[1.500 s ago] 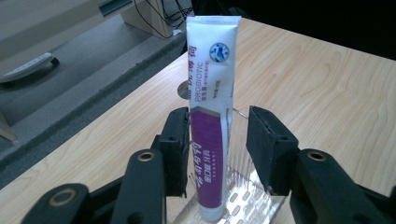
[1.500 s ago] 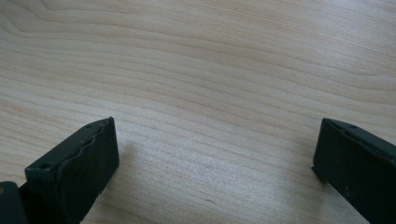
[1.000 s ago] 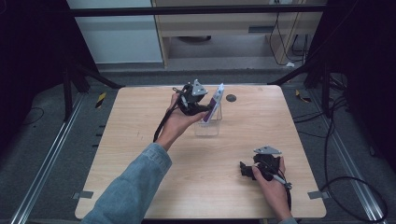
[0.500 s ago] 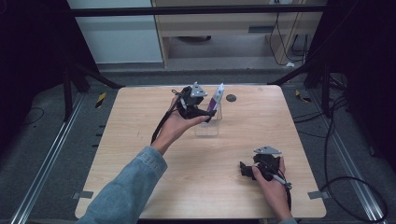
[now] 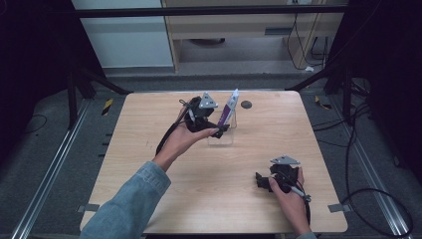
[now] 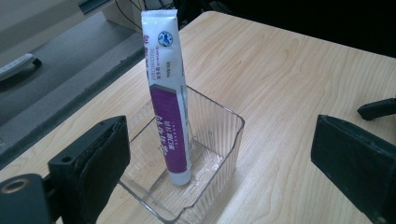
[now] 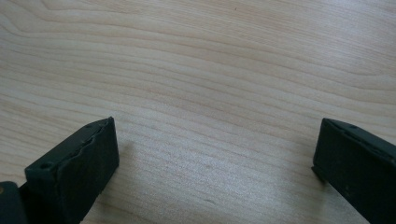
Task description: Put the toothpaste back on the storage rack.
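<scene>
A purple-and-white tube [image 6: 167, 93] stood leaning in a clear plastic tray [image 6: 223, 140] near the table's [image 5: 149, 124] far edge. The left gripper [image 5: 219, 130] gaped wide before it; the right gripper [image 5: 260, 181], jaws apart, sat near the right-hand near corner.

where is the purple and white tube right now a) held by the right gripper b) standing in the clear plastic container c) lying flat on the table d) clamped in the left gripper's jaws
b: the tube stands cap end down inside the clear container, leaning on its rim, while the left gripper has its jaws spread wide on either side without touching it.
</scene>
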A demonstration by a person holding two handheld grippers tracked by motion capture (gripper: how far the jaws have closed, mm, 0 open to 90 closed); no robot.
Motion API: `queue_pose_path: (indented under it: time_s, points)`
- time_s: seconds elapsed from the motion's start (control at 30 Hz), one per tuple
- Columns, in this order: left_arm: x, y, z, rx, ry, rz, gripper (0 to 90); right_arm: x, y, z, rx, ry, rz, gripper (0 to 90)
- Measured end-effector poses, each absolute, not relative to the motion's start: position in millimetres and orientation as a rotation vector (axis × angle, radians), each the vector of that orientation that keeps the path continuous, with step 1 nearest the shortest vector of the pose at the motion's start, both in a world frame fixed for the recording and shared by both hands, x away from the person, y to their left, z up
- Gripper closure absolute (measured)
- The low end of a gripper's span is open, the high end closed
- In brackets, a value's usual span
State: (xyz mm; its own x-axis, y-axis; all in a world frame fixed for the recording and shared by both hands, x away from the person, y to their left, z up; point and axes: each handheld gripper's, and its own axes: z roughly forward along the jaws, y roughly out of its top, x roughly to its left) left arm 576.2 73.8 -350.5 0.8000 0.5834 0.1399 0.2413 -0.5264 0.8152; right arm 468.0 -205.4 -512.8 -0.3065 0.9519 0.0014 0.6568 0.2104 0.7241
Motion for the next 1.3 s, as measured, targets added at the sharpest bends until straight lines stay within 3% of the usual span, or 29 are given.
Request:
queue_pose_path:
  time_s: [0.7,1.3]
  points:
    - [544,123,-357,2.100,0.638,0.561,3.8,468,-205,-513,1.490,2.042,0.876,0.3]
    - [521,178,-407,2.134,0.736,0.571,3.4,468,-205,-513,1.492,2.040,0.876,0.3]
